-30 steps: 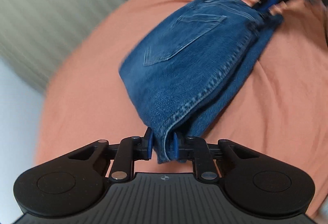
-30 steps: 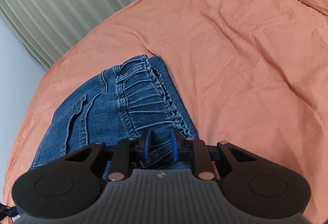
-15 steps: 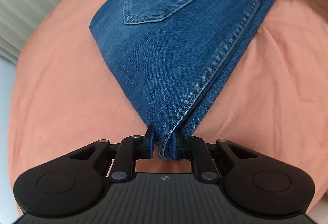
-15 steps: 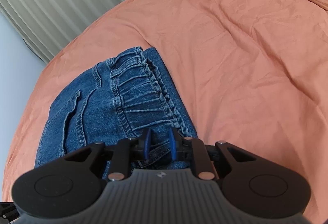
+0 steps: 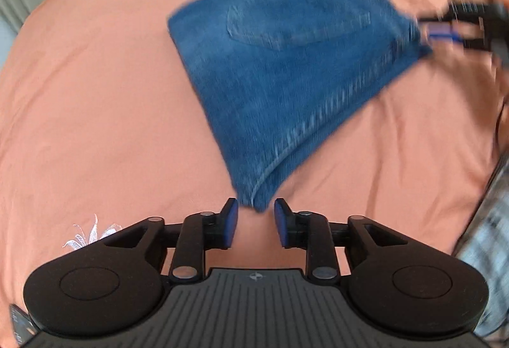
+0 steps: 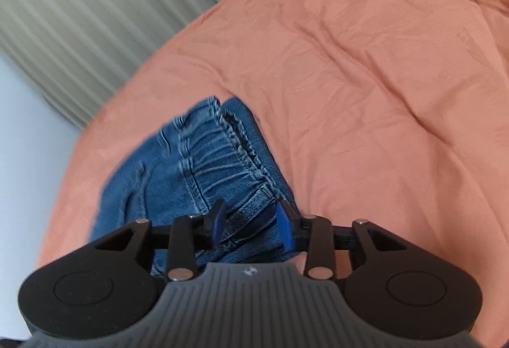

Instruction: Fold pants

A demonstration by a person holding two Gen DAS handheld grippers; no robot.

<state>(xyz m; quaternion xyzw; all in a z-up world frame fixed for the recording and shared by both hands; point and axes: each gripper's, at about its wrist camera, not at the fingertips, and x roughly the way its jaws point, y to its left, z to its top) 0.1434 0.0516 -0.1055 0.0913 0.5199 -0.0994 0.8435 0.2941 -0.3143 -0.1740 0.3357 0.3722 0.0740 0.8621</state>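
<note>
Left wrist view: left gripper (image 5: 255,219) just opened, clear of folded pants (image 5: 286,71); right gripper (image 6: 251,225) likewise opened over waistband (image 6: 222,153). Risk: pad snags denim on withdrawal, undoing fold.

Support: bed, orange sheet (image 6: 366,87), wrinkled, creases heaviest toward far right. Small white flower embroidery (image 5: 90,235) on sheet near left edge. Directly on sheet: folded blue jeans (image 5: 286,71), back pocket up, gathered waistband (image 6: 222,153) at one end. Left view motion-blurred, so fold layers probably stacked flat, can't confirm.
</note>
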